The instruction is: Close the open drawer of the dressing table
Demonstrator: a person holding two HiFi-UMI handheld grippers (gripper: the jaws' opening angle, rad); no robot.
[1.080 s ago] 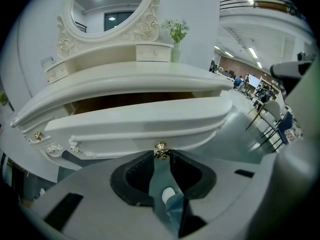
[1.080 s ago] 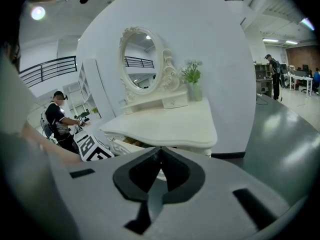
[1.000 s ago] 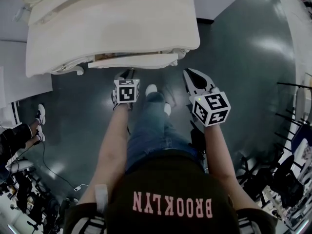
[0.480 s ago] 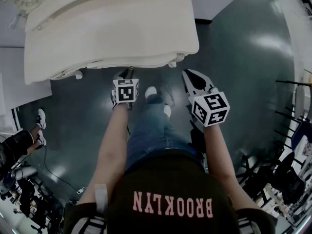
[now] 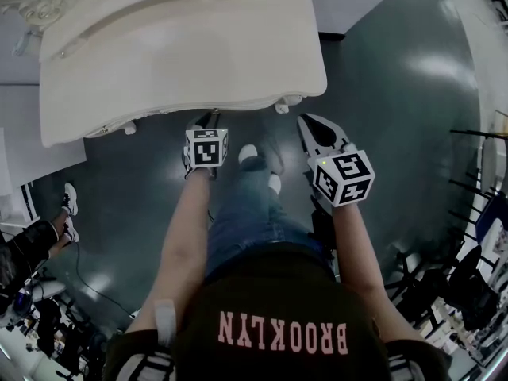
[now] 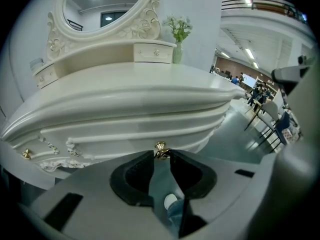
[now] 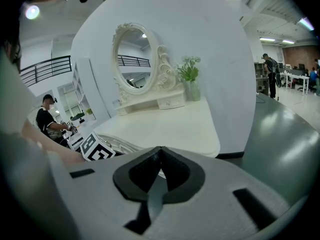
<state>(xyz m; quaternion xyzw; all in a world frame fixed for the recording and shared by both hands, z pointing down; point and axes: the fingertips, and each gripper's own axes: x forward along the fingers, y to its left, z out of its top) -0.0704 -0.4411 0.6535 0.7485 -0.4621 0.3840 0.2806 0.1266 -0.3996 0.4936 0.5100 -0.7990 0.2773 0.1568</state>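
Observation:
The cream dressing table (image 5: 175, 46) fills the top of the head view. In the left gripper view its drawer front (image 6: 125, 134) lies flush under the curved tabletop. My left gripper (image 6: 161, 154) is shut on the drawer's small gold knob (image 6: 160, 148), which sits between the jaw tips. From the head view, the left gripper (image 5: 203, 122) reaches under the table's front edge. My right gripper (image 5: 304, 122) hangs beside it to the right, away from the table. Its jaws (image 7: 160, 149) are shut with nothing between them.
An oval mirror (image 6: 100, 4), small upper drawers and a vase of flowers (image 6: 178, 39) stand on the table. A second gold knob (image 6: 26, 154) is at the far left. A seated person (image 5: 32, 236) and cables lie on the left, black chairs (image 5: 468, 284) on the right.
The drawer front that stuck out under the tabletop has slid in and no longer shows in the head view. The left gripper went in toward the table with it.

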